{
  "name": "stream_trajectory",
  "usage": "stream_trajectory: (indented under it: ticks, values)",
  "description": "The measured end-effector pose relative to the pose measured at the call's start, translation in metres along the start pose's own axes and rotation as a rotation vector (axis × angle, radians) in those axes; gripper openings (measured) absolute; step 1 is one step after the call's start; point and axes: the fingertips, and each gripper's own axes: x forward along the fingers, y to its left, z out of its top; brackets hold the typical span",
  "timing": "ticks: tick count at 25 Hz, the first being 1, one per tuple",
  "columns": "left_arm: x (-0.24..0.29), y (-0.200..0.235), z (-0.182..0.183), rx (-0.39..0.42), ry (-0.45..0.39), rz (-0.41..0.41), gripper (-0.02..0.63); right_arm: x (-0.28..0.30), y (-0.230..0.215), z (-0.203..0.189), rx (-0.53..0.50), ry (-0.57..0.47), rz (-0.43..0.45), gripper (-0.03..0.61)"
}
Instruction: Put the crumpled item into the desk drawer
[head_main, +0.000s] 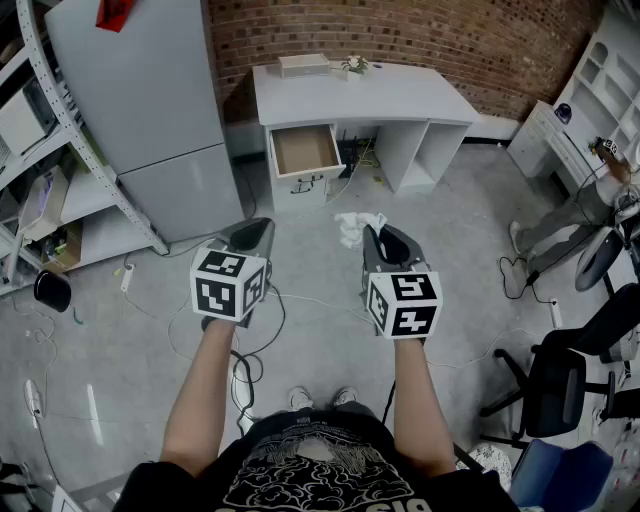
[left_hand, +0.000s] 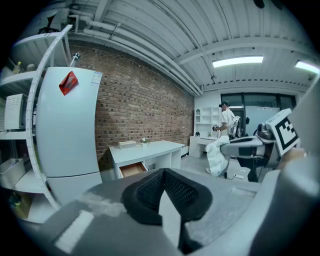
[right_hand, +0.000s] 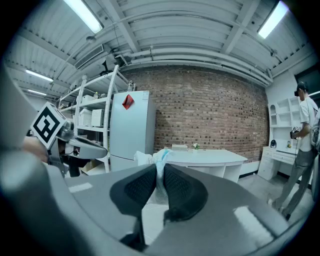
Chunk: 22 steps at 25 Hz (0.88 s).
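Gripping a crumpled white wad of paper or cloth (head_main: 352, 226), the right tongs (head_main: 372, 234) are clamped on it. The wad pokes up from between their black ribbed pads (right_hand: 135, 187) and is held in the air above the grey floor (head_main: 450, 220), well apart from the white bench (head_main: 400, 95) against the red brick wall (head_main: 430, 35). Beside them, the left tongs (head_main: 262, 228) are closed tip to tip with nothing between them. Both point towards the bench. Its brown-lined drawer (head_main: 304, 150) stands pulled out at the bench's left end. On the bench top sit a small pale box (head_main: 303, 65) and a little potted plant (head_main: 355, 65). A tall grey fridge (head_main: 140, 90) stands left of the bench, with metal shelving (head_main: 40, 150) further left. Loose cables (head_main: 300, 300) trail across the floor, and another person (head_main: 580, 210) stands at the far right.
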Motion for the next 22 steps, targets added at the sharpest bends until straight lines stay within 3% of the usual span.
stream_trajectory:
  ticks: [11, 22]
  values:
    - [0.009, 0.004, -0.002, 0.009, -0.007, -0.001, 0.0, 0.009, 0.003, -0.004, 0.001, 0.004, -0.006, 0.044]
    - [0.05, 0.0, 0.002, 0.024, 0.015, 0.004, 0.0, 0.036, -0.029, -0.006, 0.011, 0.003, 0.011, 0.046]
